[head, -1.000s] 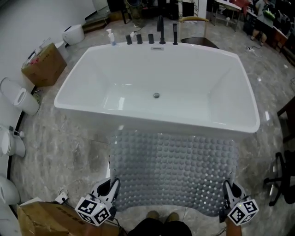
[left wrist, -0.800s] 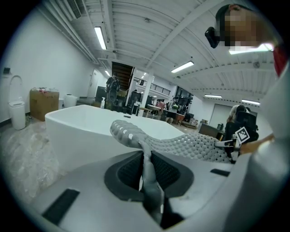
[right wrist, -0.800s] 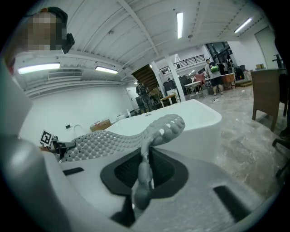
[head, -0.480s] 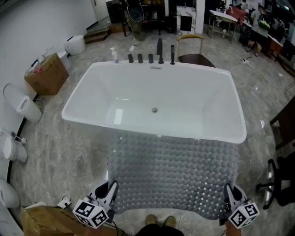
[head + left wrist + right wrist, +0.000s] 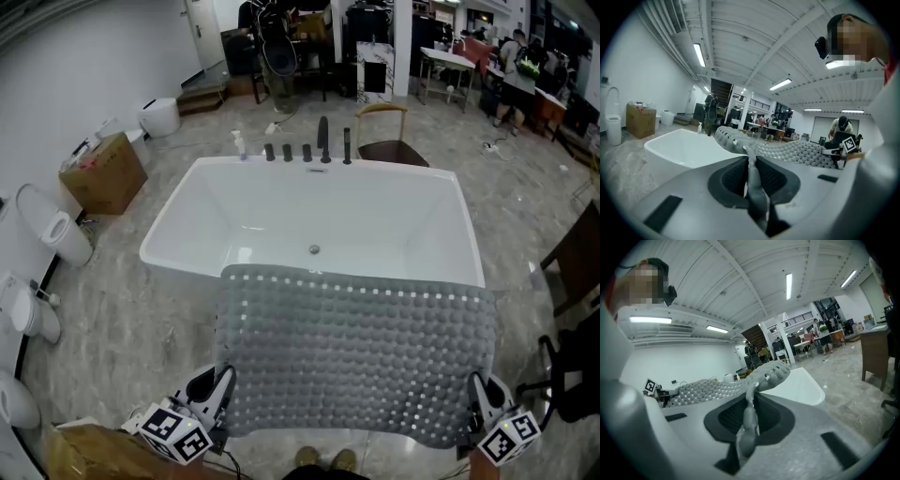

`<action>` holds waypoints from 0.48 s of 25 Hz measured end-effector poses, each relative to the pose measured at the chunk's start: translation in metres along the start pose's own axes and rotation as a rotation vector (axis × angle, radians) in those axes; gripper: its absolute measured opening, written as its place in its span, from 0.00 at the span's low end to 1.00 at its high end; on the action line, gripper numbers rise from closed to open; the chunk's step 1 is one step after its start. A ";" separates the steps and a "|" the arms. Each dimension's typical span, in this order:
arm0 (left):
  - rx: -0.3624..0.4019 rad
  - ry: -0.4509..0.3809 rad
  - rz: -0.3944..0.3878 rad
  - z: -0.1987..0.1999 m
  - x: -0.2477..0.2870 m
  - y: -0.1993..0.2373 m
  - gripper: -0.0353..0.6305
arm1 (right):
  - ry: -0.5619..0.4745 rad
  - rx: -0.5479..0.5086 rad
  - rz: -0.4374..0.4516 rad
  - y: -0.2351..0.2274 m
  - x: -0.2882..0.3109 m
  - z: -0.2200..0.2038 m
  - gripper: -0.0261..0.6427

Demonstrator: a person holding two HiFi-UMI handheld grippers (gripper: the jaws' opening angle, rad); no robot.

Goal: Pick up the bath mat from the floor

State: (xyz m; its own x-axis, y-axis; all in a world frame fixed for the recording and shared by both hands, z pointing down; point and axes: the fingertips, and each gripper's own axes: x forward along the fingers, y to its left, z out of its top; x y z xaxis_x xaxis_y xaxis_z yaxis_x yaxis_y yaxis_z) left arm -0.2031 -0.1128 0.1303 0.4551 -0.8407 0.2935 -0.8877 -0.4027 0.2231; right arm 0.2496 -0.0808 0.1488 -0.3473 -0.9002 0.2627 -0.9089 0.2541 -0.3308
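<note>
**Both your grippers clamped on the near corners of the bath mat, mat held up in front of the tub**

Your left gripper (image 5: 225, 380) has its jaws nearly together, pinched on the near left corner of the grey bath mat (image 5: 352, 352). In the left gripper view the mat's edge (image 5: 797, 152) runs as a thin fold straight between the two dark pads of that gripper (image 5: 751, 168), with both pads pressing on it.

Your right gripper (image 5: 476, 389) is in the same state, with its jaws all but closed on the near right corner. In the right gripper view the mat (image 5: 717, 387) stands up out of the narrow gap of that gripper (image 5: 751, 411).

The mat is spread wide between your two grippers with its bumpy, perforated side up. The gripper views show it stretched in the air from one gripper to the other. In the head view its far edge covers the near rim of the white bathtub (image 5: 202, 211), and its near edge sags slightly between your grips.

Dark tap fittings (image 5: 323, 141) and a small pump bottle (image 5: 239, 145) stand at the tub's far rim. A cardboard box (image 5: 103, 173) sits on the marbled floor (image 5: 122, 309), well to the left of the tub
</note>
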 end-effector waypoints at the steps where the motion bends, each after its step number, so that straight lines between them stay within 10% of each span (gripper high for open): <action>1: 0.003 -0.011 -0.002 0.007 -0.004 -0.003 0.13 | -0.012 -0.001 0.001 0.002 -0.005 0.006 0.10; 12: 0.028 -0.111 -0.026 0.065 -0.055 -0.029 0.13 | -0.105 0.021 0.040 0.035 -0.054 0.054 0.10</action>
State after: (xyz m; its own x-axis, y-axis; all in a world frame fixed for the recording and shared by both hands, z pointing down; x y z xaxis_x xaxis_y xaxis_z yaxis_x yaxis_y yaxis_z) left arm -0.2071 -0.0788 0.0476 0.4686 -0.8643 0.1829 -0.8782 -0.4333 0.2023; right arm 0.2492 -0.0422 0.0738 -0.3559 -0.9219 0.1533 -0.8896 0.2839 -0.3579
